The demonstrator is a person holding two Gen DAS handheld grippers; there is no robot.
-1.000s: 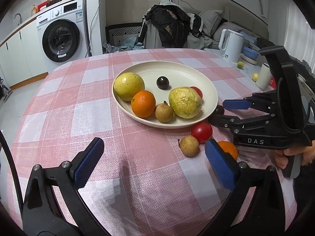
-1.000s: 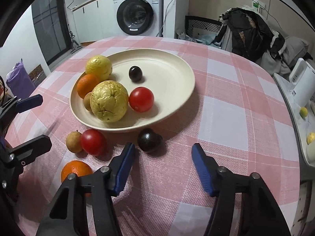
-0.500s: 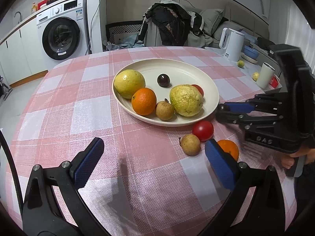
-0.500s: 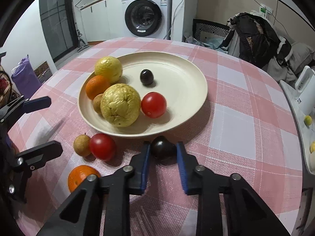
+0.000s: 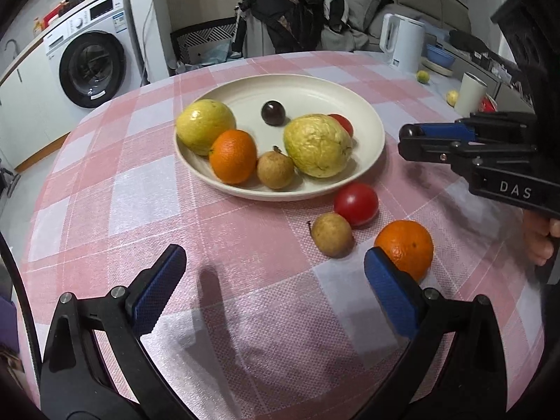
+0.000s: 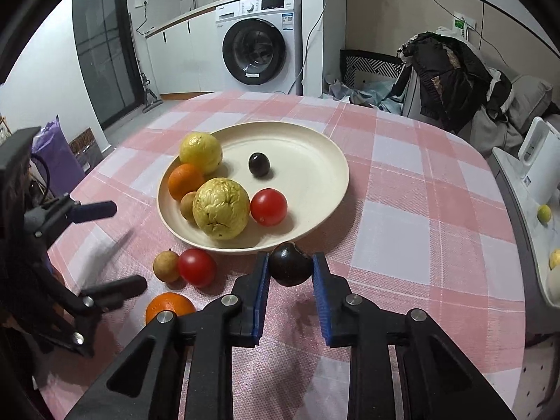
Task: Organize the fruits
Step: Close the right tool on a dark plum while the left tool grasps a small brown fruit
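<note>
A cream plate [image 5: 371,119] on the pink checked cloth holds a yellow fruit [image 5: 204,131], an orange [image 5: 232,155], a small brown fruit [image 5: 274,169], a wrinkled yellow-green fruit [image 5: 316,145], a tomato [image 5: 341,124] and a dark round fruit [image 5: 273,112]. On the cloth in front lie a red tomato [image 5: 355,204], a brown fruit [image 5: 330,234] and an orange [image 5: 404,248]. My right gripper [image 6: 290,274] is shut on a second dark fruit [image 6: 290,266], held just off the cloth at the plate's near rim [image 6: 245,248]. My left gripper [image 5: 273,259] stands open, its right finger beside the loose orange.
A white kettle [image 5: 402,42] and a white cup [image 5: 470,92] stand on a side counter to the right, with small yellow-green fruits [image 5: 422,76] there. Beyond the table are a washing machine [image 6: 260,49] and a chair piled with clothes [image 6: 451,73].
My right gripper's jaws closed around the dark fruit on the cloth and lifted it slightly toward the plate. The left gripper stayed open and hardly moved.
</note>
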